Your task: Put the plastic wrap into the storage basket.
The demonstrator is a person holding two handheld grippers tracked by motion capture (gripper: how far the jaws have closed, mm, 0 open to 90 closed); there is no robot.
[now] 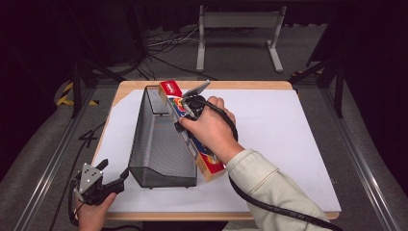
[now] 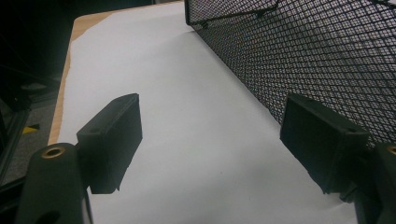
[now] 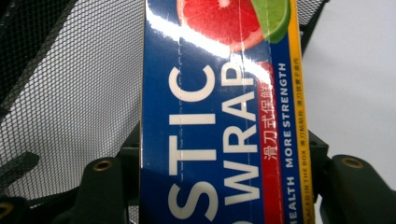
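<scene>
A: What is the right gripper (image 1: 188, 111) doing?

B: Its fingers are grasping the box (image 3: 219, 116) across its width, one finger on each long side. In the right gripper view the blue face with the white lettering is running straight up between them.

A: And where is the box sitting?

B: It is lying lengthwise along the basket (image 1: 159, 144), at the basket's 3 o'clock side, touching or just beside its rim; I cannot tell which. Its red end is pointing to 12 o'clock and its near end is sticking out past the person's sleeve (image 1: 269, 187) towards 6 o'clock.

A: What about the left gripper (image 1: 113, 185)?

B: It is hovering at the basket's 7 o'clock corner, over the white sheet (image 2: 187, 116) covering the desk (image 1: 127, 89). Its fingers are spread apart with nothing between them; the one nearer the basket is sitting right by the mesh wall.
</scene>
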